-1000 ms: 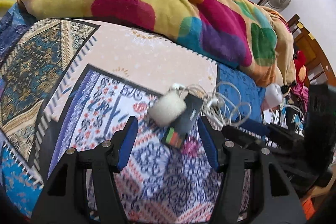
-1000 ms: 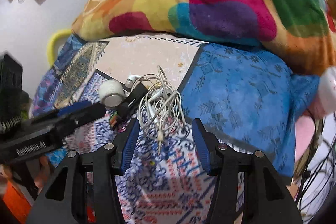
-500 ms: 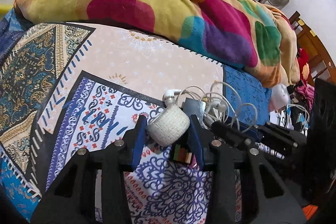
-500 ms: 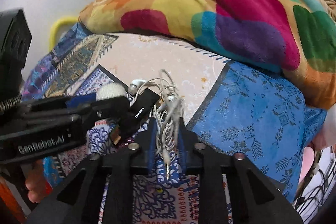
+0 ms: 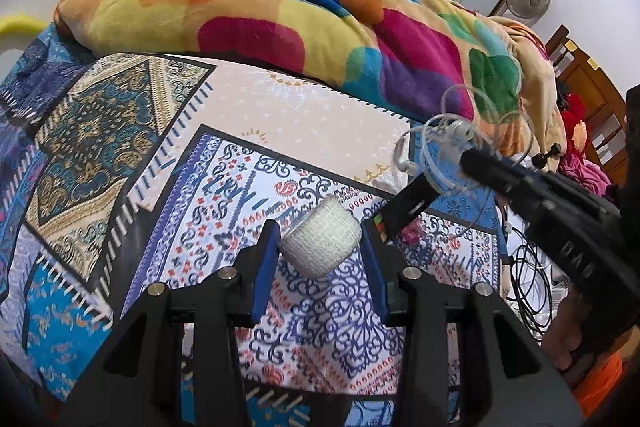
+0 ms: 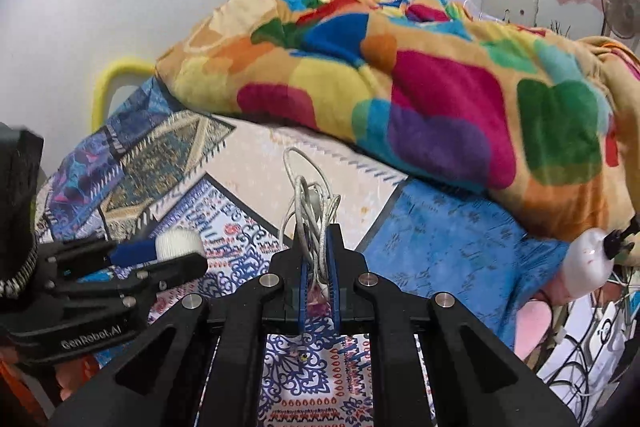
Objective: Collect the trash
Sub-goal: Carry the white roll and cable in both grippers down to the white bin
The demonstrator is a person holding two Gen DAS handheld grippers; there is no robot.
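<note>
A patterned bed sheet [image 5: 280, 115] covers the bed, with a colourful blanket [image 5: 320, 27] heaped behind. The left gripper [image 5: 320, 247] is clamped on a white bandage roll [image 5: 322, 241]. The right gripper [image 6: 318, 267] is closed tight on tangled white earphones [image 6: 310, 203]; a black card [image 5: 408, 205] hangs beside them. The near sheet is open.

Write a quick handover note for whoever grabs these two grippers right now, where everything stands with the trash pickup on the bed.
Left gripper: fingers closed on the white bandage roll, held just above the patterned bedsheet.
Right gripper: shut on the tangled white earphone cable, lifted off the sheet.
A black card-like item hangs up with the cable bundle; whether it is caught in the cable or pinched is unclear.
Done: both items are picked up.
Left: carry them to a trash container; none is visible in either view. Mind the dangling black item. The colourful blanket is not part of the job.
</note>
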